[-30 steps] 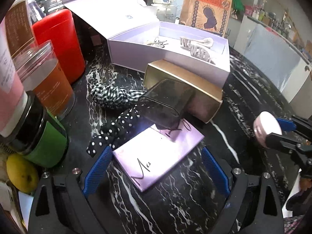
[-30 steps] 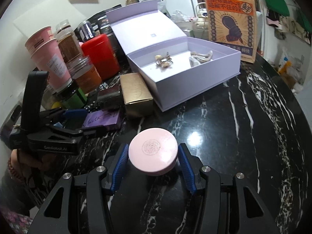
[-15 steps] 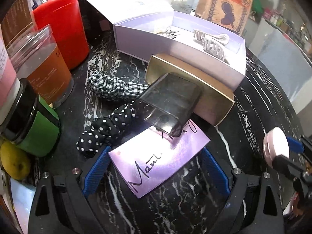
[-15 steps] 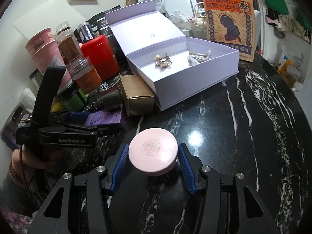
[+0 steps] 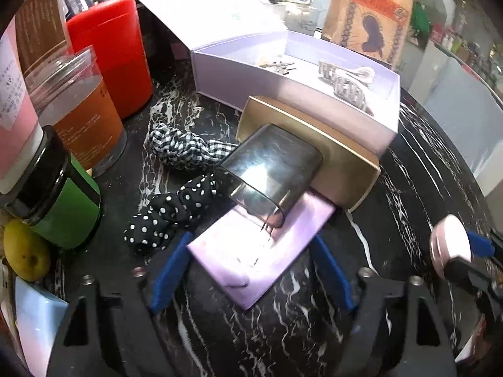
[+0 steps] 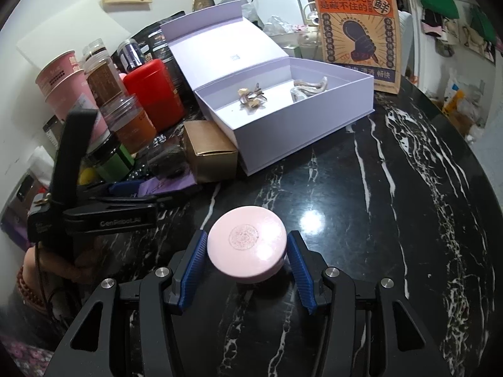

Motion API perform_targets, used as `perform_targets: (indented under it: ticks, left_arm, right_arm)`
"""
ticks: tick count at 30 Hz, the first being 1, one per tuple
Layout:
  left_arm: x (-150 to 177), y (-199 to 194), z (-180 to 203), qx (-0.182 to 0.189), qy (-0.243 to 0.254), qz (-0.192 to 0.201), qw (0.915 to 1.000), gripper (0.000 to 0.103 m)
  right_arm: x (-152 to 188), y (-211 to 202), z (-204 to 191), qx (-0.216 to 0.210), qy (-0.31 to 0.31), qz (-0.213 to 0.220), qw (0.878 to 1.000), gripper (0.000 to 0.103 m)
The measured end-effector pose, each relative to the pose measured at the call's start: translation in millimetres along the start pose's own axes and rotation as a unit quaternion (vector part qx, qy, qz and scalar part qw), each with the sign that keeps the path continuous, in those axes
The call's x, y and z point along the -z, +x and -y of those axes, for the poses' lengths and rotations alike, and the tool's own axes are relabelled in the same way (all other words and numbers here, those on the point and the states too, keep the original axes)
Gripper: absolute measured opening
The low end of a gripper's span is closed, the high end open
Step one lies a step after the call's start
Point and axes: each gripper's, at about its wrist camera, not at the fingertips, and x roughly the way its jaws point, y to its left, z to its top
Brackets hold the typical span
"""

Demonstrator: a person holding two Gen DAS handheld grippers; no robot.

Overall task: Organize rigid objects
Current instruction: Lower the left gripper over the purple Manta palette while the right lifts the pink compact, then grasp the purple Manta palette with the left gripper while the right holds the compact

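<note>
Rigid objects are only partly sorted, judging by what lies where. Lavender box (image 6: 283, 125) sits open at upper centre of the right wrist view, lid flipped back, w/ a small metallic hair clip (image 6: 251, 97) and a clear claw clip (image 6: 309, 88) already inside. Still out on the black marble counter (image 6: 393, 220): pink round compact (image 6: 246, 248), lilac flat box (image 5: 261, 248), gold box (image 5: 314, 160) touching the lavender box's near wall, and a smoky clear case (image 5: 270, 176) leaning on the gold box and overlapping the lilac one. Two fabric scrunchies, checked (image 5: 185, 150) and polka-dot (image 5: 169, 213), lie left of that pile; soft, so prob. not part of this job. Jars and a red canister (image 5: 116, 59) crowd the upper left. So roughly early-to-mid stage, several pieces left. Right tongs (image 6: 246, 260), lower centre of own view, grip the compact by its rim, both blue pads against it, tilted down toward the counter; can't tell whether the compact rests on the counter or is lifted. Left tongs (image 5: 251, 270), lower centre of the left wrist view, angled steeply down, have just been closing round the near corner of the lilac box; left pad looks at its edge, right pad shows a gap, so not clamped yet. Person's hand (image 6: 63, 267) holds the left tool at lower left of the right view.
</note>
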Motion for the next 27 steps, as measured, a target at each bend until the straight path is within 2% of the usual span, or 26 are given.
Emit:
perform_targets:
  ticks: [3, 9, 22, 27]
  left_arm:
    - [5, -5, 0, 0.009, 0.013, 0.004, 0.9999, 0.064]
    - [14, -16, -1, 0.037, 0.019, 0.003, 0.9991, 0.056]
    - [42, -43, 9, 0.069, 0.031, -0.013, 0.9971, 0.054]
    - [49, -47, 16, 0.054, 0.054, -0.009, 0.997, 0.054]
  right_arm:
    - [0, 2, 1, -0.003, 0.005, -0.003, 1.0, 0.052]
    - [1, 3, -1, -0.004, 0.005, -0.006, 1.0, 0.052]
    - [7, 0, -5, 0.0, -0.002, -0.007, 1.0, 0.052]
    - [11, 0, -5, -0.004, -0.003, -0.013, 1.0, 0.052]
